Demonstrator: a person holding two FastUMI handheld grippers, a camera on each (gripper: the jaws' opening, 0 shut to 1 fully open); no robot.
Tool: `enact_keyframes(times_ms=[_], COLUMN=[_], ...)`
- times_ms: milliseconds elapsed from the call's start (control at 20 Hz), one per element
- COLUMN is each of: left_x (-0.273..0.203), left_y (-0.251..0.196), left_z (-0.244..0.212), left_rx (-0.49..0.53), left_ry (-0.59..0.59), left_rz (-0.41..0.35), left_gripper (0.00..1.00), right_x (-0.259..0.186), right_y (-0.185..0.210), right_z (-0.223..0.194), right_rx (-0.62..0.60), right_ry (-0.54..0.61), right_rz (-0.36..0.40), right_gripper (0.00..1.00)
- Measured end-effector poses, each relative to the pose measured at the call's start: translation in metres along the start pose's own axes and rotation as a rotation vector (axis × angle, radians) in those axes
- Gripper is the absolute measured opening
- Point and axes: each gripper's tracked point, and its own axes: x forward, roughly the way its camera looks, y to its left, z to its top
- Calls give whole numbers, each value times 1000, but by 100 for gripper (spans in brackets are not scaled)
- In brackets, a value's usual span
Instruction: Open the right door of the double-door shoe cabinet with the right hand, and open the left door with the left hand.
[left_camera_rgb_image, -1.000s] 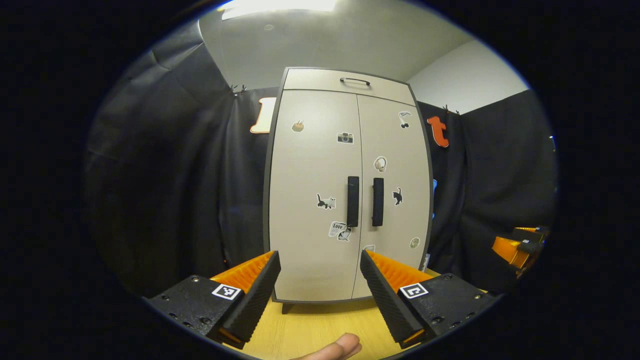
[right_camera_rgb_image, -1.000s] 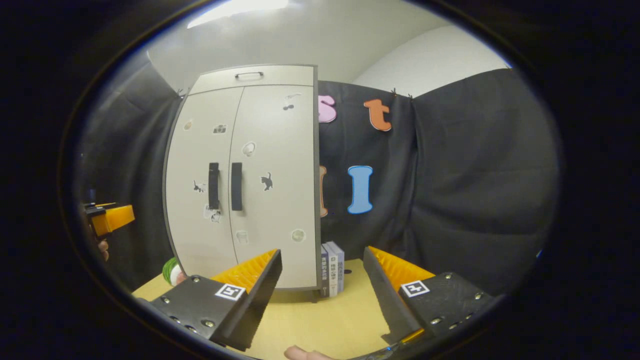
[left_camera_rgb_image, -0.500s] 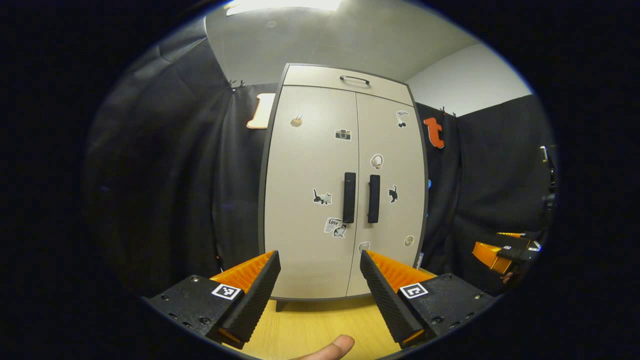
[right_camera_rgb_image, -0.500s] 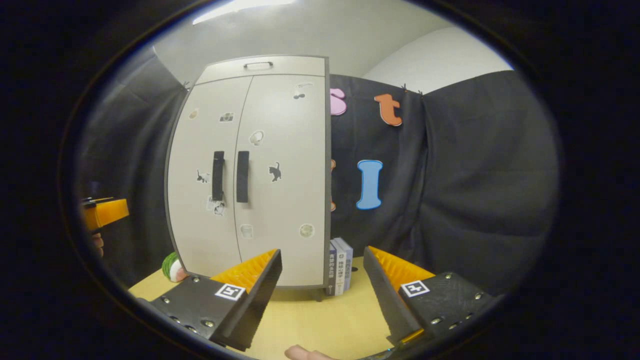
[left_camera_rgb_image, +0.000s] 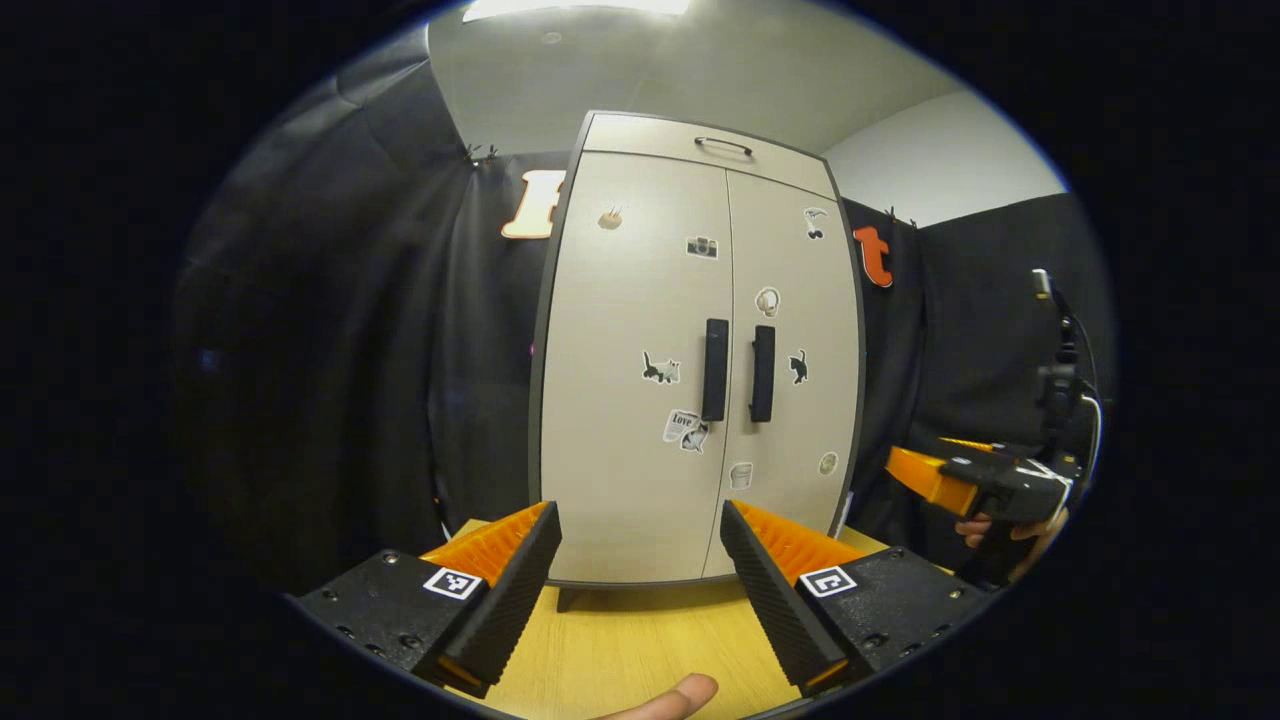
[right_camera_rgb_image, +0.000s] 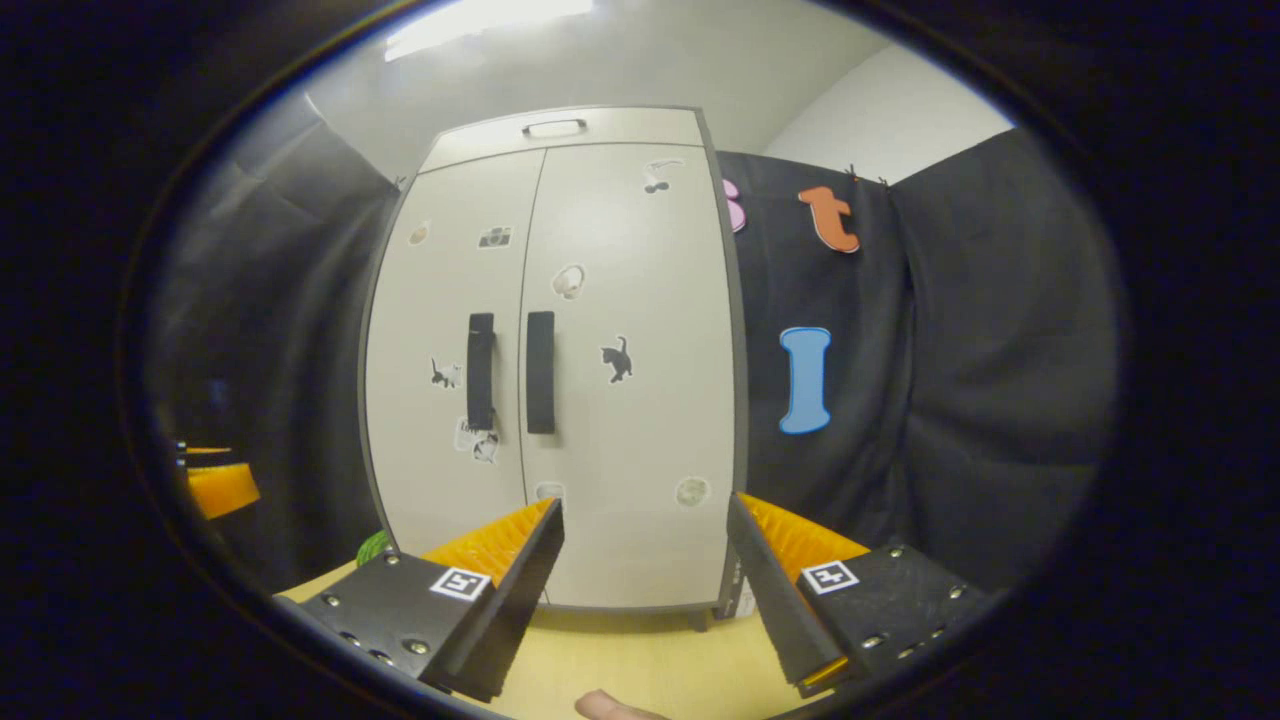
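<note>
In the left gripper view, our left tool (left_camera_rgb_image: 640, 570) hangs spread over the wooden surface (left_camera_rgb_image: 640, 650), facing the shoe cabinet (left_camera_rgb_image: 640, 300) with both doors closed; the right tool (left_camera_rgb_image: 935, 478) hovers beside the cabinet. In the right gripper view, our right tool (right_camera_rgb_image: 645, 570) is also spread, apart from the right door handle (right_camera_rgb_image: 540, 372).

In the right gripper view, a green object (right_camera_rgb_image: 372, 547) by the cabinet's (right_camera_rgb_image: 640, 480) lower left corner is mostly hidden behind that gripper's finger, too little showing to identify. A book (right_camera_rgb_image: 733, 595) at the lower right corner is mostly covered. The door stickers (left_camera_rgb_image: 685, 430) are too small to make out.
</note>
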Motion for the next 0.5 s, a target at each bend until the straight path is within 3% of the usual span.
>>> enact_keyframes(times_ms=[100,200,450,500], left_x=[-2,-4,-10,-12], left_y=[1,7,22,23], left_z=[-5,-6,-10,-11], left_rx=[-8,-13,-22,-20], left_ry=[21,17,6,10], left_rz=[-17,-15,-2,-11], left_gripper=[99,100,99,100], right_x=[28,53,105,115], right_y=[9,25,72,79], right_z=[7,12,41,46], right_rx=[-5,-2,22,18], right_ry=[-2,15,35,33], right_rz=[17,42,94,92], right_gripper=[94,97,94,97])
